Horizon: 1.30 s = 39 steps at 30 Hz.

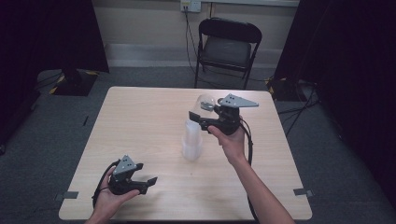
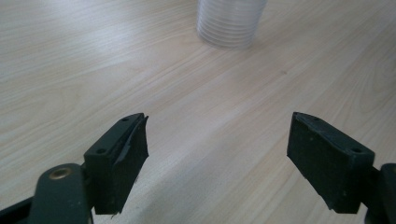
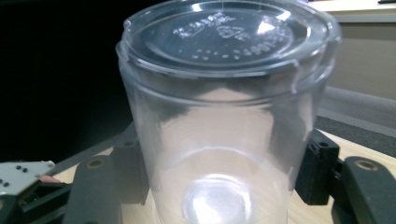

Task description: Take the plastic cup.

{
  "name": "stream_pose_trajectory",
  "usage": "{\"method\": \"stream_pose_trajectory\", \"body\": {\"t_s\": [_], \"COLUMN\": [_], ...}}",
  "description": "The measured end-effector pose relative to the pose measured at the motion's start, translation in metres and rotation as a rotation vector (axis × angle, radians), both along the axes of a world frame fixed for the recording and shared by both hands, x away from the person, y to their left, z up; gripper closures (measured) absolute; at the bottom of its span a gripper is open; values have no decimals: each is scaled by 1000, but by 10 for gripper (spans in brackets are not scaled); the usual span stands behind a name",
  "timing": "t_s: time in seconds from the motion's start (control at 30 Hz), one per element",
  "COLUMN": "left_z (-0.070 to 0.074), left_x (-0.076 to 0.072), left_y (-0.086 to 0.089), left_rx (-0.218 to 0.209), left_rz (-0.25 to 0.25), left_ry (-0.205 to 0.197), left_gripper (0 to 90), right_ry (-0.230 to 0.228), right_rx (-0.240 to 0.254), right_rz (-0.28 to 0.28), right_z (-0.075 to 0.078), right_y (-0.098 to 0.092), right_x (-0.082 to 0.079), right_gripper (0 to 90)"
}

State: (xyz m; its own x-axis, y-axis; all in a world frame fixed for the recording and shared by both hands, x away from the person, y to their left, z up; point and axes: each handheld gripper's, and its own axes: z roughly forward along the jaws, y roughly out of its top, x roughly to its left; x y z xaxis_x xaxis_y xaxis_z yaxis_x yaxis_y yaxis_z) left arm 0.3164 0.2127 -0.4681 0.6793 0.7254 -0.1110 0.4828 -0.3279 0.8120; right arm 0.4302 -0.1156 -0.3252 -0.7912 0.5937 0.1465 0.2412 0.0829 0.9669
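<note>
Now right hand-held gripper (image 1: 201, 113) clamps clear cup (image 3: 224, 116) — left hand-held gripper (image 1: 145, 182) released.

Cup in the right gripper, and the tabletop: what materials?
Cup: clear thin plastic, glossy by its glare, with embossed marks on the base. It matches the ribbed stack of cups. Tabletop: looks like pale wood-grain laminate, matte; could be veneer.

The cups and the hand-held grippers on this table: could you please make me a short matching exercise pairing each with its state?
1. clear cup
2. stack of cups
3. left hand-held gripper
4. folding chair

a. jaws open, nothing between them
b. standing on the table
c. beyond the table, by the wall
d. clamped in the right hand-held gripper

Pairs: 1-d, 2-b, 3-a, 4-c
</note>
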Motion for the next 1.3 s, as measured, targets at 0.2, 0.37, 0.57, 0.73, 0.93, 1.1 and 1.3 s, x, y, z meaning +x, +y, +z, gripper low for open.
{"method": "stream_pose_trajectory", "body": {"t_s": [0.2, 0.37, 0.57, 0.73, 0.93, 1.1, 1.3], "left_z": [0, 0, -1, 1, 3, 6, 14], "left_x": [-1, 1, 0, -1, 1, 3, 4], "left_y": [-1, 0, -4, -11, -16, -17, -23], "left_rx": [14, -9, -10, -18, -81, -92, -99], "left_rz": [-2, 11, 0, -18, -34, -31, -55], "left_ry": [-28, -22, -35, -45, -22, -28, -21], "left_gripper": [212, 211, 224, 225, 215, 217, 244], "right_ry": [8, 27, 57, 75, 118, 150, 185], "right_rx": [13, 37, 51, 38, 30, 46, 63], "right_rz": [-10, -19, -40, -50, -45, -31, -12], "right_z": [4, 2, -5, -14, -30, -42, -52], "right_y": [-11, -23, -37, -44, -49, -51, -51], "right_x": [-7, -14, -21, -26, -31, -38, -43], "right_gripper": [347, 352, 354, 354, 356, 362, 366]}}
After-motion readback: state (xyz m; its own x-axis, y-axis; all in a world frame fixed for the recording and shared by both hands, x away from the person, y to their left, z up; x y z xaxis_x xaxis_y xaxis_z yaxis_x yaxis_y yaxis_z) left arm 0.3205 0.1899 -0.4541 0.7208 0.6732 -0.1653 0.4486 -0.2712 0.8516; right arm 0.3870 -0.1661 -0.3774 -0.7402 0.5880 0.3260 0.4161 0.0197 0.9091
